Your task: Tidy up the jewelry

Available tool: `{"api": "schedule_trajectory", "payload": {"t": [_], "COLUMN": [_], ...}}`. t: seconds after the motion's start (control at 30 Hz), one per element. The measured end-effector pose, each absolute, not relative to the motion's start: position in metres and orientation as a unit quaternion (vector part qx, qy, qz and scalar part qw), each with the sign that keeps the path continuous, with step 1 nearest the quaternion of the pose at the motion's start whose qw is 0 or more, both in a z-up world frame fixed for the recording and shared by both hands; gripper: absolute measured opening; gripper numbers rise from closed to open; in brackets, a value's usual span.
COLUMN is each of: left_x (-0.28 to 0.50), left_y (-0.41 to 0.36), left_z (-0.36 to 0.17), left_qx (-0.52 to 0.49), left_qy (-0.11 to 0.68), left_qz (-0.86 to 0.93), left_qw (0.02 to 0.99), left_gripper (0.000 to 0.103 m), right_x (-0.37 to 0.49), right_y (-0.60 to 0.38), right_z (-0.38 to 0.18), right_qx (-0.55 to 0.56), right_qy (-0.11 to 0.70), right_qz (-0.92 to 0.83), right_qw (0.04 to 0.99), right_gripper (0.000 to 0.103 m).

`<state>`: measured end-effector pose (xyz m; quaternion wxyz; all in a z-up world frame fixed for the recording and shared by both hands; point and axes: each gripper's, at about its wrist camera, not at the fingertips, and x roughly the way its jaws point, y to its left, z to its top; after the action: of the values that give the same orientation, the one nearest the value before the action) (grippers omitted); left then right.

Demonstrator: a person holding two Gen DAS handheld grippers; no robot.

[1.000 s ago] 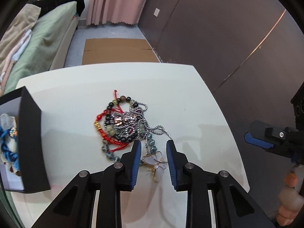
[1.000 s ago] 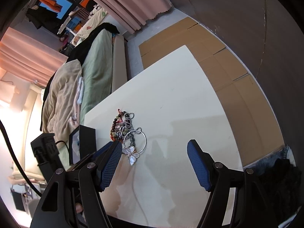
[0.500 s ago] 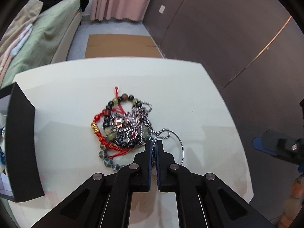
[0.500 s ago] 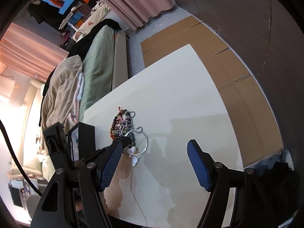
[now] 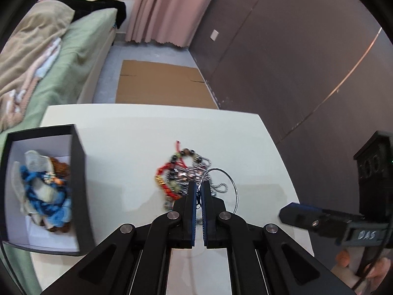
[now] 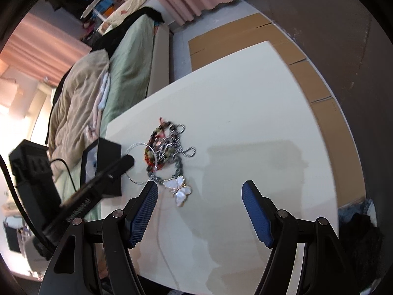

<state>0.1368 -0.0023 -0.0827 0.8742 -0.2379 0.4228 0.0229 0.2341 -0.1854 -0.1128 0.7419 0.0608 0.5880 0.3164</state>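
Jewelry pile [image 5: 181, 174]: tangled, mid-table [image 5: 147, 127], one piece now pinched.
Your left gripper [image 5: 199, 191] stood open astride the butterfly [image 6: 178, 189] a second ago; it has since clamped shut, apparently on the wire of the hoop [image 5: 234, 189] at the pile's near edge, and drawn back with the box [image 5: 78, 186] now well in view. The butterfly lies on the table, near the pile. The box sits left of the pile, open, with blue and brown pieces already inside. Your right gripper [image 6: 200, 186] hangs half-wide and empty, near right of the pile. Judgement: sorting is partway; the hoop should go left to the box, but it may drag the tangle.
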Motion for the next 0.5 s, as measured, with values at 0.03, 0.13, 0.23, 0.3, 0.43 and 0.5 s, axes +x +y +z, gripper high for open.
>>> {"api": "schedule_trajectory", "payload": {"t": [0.03, 0.13, 0.23, 0.3, 0.43, 0.5], "left_x": [0.135, 0.131, 0.125, 0.119, 0.108, 0.103], "left_y": [0.000, 0.007, 0.014, 0.019, 0.032, 0.038], "left_z": [-0.082, -0.078, -0.075, -0.071, -0.069, -0.067], "left_qx": [-0.239, -0.244, -0.245, -0.245, -0.250, -0.253], "left_qy": [0.422, 0.418, 0.413, 0.409, 0.404, 0.401], "left_qz": [0.025, 0.027, 0.031, 0.036, 0.043, 0.045], "left_qw": [0.874, 0.875, 0.876, 0.878, 0.879, 0.879], "left_gripper": [0.003, 0.003, 0.003, 0.003, 0.003, 0.003], "right_x": [0.233, 0.229, 0.227, 0.226, 0.221, 0.218], "right_y": [-0.181, -0.167, -0.158, -0.150, -0.132, -0.126], "right_z": [-0.115, -0.121, -0.125, -0.128, -0.134, -0.136], "right_qx": [0.057, 0.042, 0.031, 0.021, -0.008, -0.023], "right_qy": [0.590, 0.595, 0.598, 0.599, 0.599, 0.597], "right_qz": [0.319, 0.327, 0.331, 0.333, 0.336, 0.336], "right_qw": [0.739, 0.733, 0.729, 0.728, 0.727, 0.728], "right_gripper": [0.072, 0.071, 0.072, 0.071, 0.071, 0.065]}}
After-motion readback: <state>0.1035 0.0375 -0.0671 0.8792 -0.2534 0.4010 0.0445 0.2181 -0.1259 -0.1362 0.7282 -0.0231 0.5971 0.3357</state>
